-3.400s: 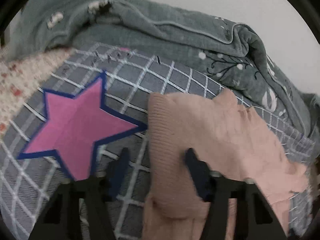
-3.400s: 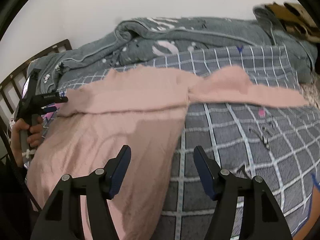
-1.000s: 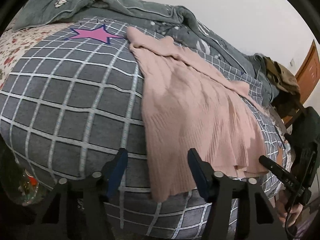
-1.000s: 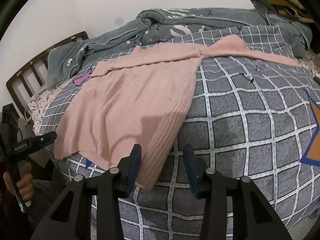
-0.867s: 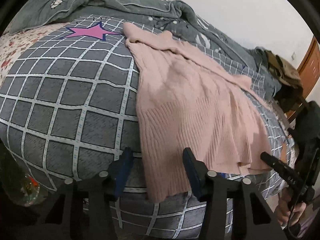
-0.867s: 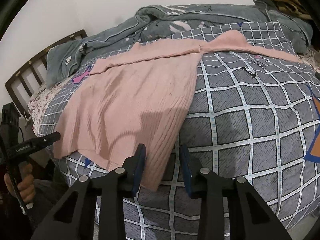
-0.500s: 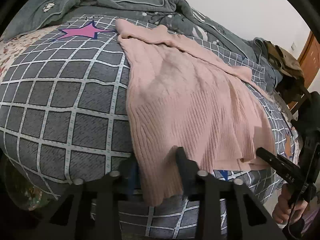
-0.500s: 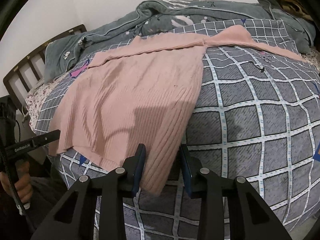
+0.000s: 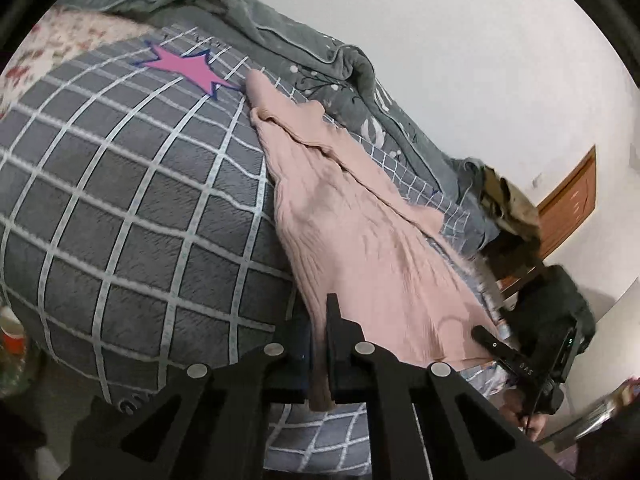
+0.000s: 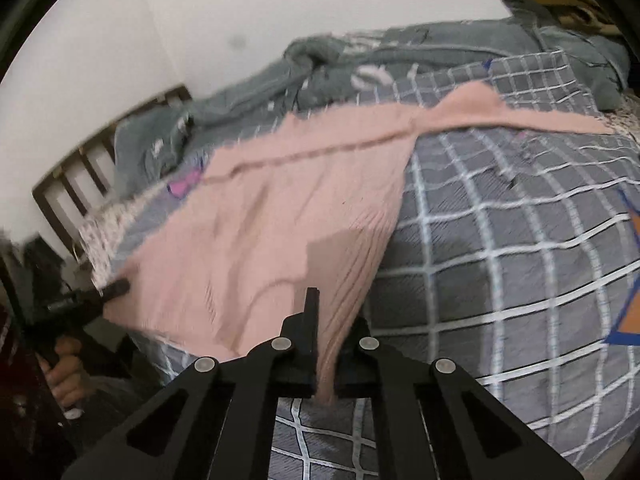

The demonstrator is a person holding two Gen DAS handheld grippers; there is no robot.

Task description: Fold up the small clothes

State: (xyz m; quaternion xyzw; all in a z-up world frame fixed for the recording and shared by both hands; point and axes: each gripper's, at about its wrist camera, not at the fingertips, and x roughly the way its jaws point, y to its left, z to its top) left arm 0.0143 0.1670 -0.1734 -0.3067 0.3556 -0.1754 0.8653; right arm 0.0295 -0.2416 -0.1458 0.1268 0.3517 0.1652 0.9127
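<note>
A pink knit sweater (image 9: 360, 232) lies spread on a grey checked bedspread (image 9: 132, 216), its hem at the bed's near edge. My left gripper (image 9: 319, 344) is shut on the hem's left corner, fabric pinched between its fingers. My right gripper (image 10: 326, 344) is shut on the hem's right corner of the same sweater (image 10: 288, 216). The hem is lifted a little off the bed between them. One sleeve (image 10: 520, 120) stretches out to the far right. Each gripper shows in the other's view: the right one (image 9: 500, 354), the left one (image 10: 112, 290).
A rumpled grey-green quilt (image 9: 304, 52) lies along the wall behind the sweater. A pink star (image 9: 184, 68) marks the bedspread. A wooden headboard (image 10: 100, 164) stands at the left end. A brown door (image 9: 568, 200) and piled dark clothes (image 9: 512, 208) are past the bed's far end.
Both grippers have closed on the sweater's hem corners and lifted them slightly. Half a second ago both stood open around the hem.
</note>
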